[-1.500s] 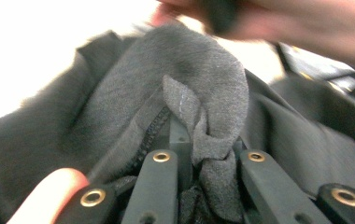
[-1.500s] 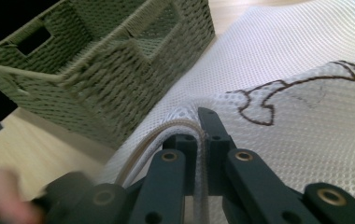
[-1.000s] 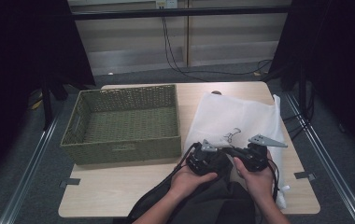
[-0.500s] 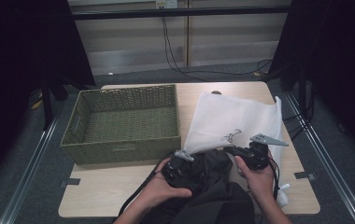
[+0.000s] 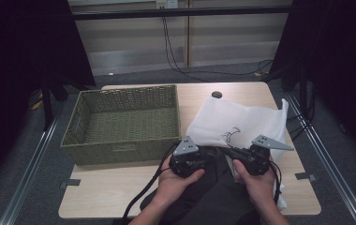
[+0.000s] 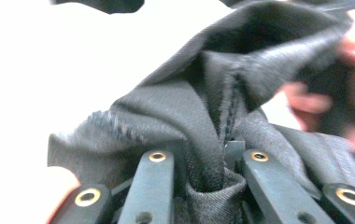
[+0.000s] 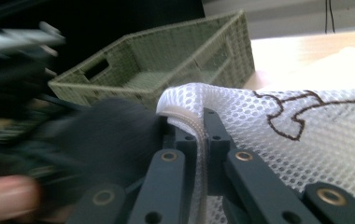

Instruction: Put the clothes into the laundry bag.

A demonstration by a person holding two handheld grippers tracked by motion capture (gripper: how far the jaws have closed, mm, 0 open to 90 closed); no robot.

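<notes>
Right gripper view reveals mesh bag (image 7: 278, 140) zipper pinched.

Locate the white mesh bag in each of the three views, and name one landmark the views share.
High view: white mesh bag lies right of centre on the table, beside the green woven basket.
Left gripper view: I cannot make it out; dark grey fabric sits between the jaws.
Right gripper view: it spreads across the centre and right, its edge pinched in the jaws.
Shared landmark: the basket, seen in the high and right gripper views.
</notes>
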